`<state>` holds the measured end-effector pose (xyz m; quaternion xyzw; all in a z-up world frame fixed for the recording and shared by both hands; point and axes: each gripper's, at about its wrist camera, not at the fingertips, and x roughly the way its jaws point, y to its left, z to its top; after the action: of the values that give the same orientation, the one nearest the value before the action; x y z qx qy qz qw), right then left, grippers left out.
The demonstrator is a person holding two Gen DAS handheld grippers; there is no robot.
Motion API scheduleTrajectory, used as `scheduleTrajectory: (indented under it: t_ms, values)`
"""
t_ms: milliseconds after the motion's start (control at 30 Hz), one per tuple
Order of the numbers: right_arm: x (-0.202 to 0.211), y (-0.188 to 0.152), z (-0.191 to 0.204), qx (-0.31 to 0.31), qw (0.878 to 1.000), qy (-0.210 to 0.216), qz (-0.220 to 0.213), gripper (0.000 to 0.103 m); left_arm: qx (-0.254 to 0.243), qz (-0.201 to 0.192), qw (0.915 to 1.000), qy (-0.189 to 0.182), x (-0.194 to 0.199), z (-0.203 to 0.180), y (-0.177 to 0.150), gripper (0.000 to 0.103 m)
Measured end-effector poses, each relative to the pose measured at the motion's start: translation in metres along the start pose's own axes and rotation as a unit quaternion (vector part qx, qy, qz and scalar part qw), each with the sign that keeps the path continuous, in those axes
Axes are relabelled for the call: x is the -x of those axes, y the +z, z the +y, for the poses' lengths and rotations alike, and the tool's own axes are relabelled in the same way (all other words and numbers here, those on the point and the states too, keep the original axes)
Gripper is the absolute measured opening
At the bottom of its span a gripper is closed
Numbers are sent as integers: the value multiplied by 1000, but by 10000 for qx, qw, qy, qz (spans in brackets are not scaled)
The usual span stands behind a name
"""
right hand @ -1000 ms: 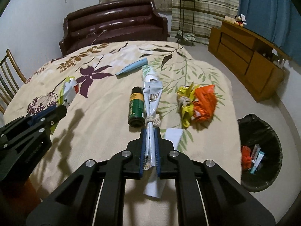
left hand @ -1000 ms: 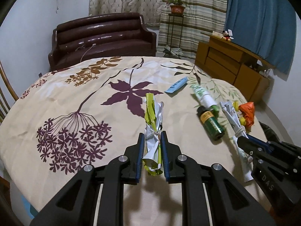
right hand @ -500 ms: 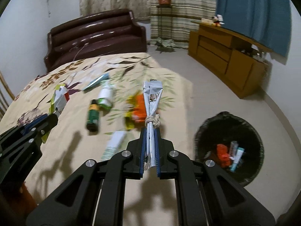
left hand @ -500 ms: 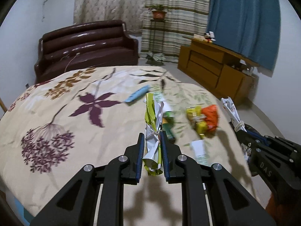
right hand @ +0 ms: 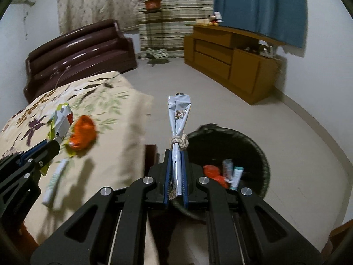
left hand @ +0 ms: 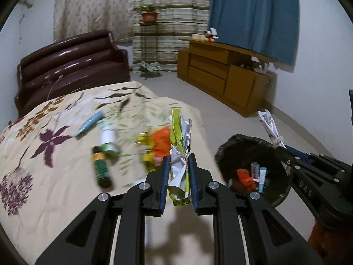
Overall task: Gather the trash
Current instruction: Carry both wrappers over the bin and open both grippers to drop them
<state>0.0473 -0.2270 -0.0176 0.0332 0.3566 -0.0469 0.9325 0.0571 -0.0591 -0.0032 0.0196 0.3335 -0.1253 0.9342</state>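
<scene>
My left gripper (left hand: 178, 165) is shut on a green and white wrapper (left hand: 179, 145) tied with string, held above the table's right end. My right gripper (right hand: 175, 154) is shut on a white wrapper (right hand: 178, 117) knotted with string, held over the near rim of the black trash bin (right hand: 253, 145). The bin (left hand: 229, 152) stands on the floor right of the table and holds red trash and small tubes. On the flowered tablecloth (left hand: 55, 165) lie a dark green bottle (left hand: 100, 167), a white and green tube (left hand: 108, 137), a blue tube (left hand: 89, 122) and orange and yellow trash (left hand: 158, 143).
A white tube (right hand: 54, 180) lies near the table edge. A brown sofa (left hand: 72, 66) stands behind the table and a wooden cabinet (left hand: 222, 75) along the right wall. Bare floor lies between the table, bin and cabinet.
Both grippers have swung right with their wrappers still clamped. The table has slid left in both views, and the bin has come under the right gripper.
</scene>
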Motion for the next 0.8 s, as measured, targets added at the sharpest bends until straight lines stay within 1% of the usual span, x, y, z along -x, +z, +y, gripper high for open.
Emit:
scheduleTrajectory:
  t_ms: [200, 433, 800]
  values:
    - [-9, -1, -36, -218, 9996, -164, 31, 9, -269, 90, 9995, -129, -23, -42, 6, 18]
    - [-25, -3, -69, -421, 9986, -288, 101, 9, -508, 217, 9983, -160, -48, -77, 10, 18]
    - [-52, -1, -102, -658, 9971, -342, 188, 9, -683, 427, 9966, -175, -81, -110, 23, 18]
